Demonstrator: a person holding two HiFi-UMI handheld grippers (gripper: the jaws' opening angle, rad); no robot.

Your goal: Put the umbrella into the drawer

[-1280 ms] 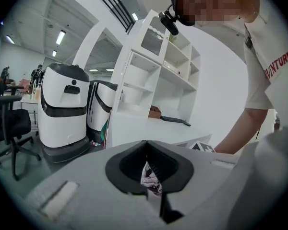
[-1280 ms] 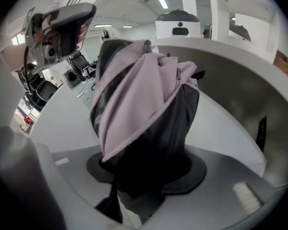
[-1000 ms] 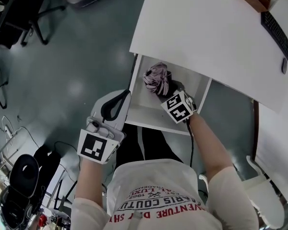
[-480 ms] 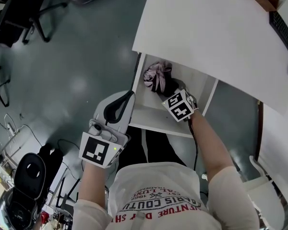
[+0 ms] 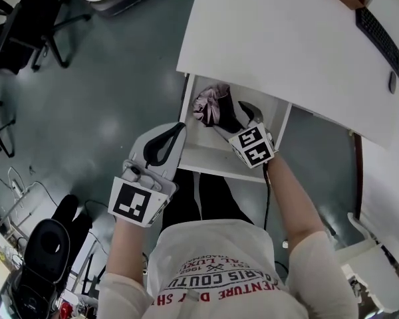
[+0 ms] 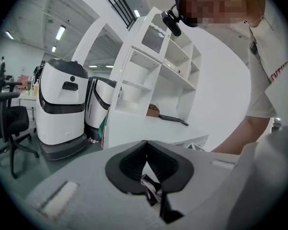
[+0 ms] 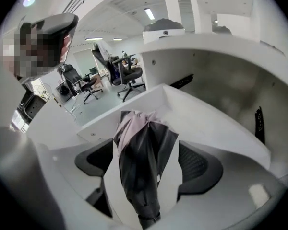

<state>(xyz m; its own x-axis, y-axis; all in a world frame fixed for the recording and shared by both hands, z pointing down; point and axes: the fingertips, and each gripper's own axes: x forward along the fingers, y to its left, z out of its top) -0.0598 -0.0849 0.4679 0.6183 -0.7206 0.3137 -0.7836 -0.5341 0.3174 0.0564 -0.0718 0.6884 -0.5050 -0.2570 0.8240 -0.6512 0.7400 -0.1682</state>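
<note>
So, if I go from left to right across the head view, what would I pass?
Black office chair → left gripper → umbrella → right gripper → keyboard

The left gripper (image 6: pixel 146 146) fills the lower half, its dark pads meeting tip to tip toward 6 o'clock. At 9 o'clock stand two white-and-black machines (image 6: pixel 62 107), with an office chair (image 6: pixel 12 123) at the far edge. A white shelf unit (image 6: pixel 153 75) rises at centre above a desk (image 6: pixel 134 128) bearing a keyboard (image 6: pixel 174 120). A person (image 6: pixel 266 71) in a white shirt takes up 1 to 3 o'clock.
</note>
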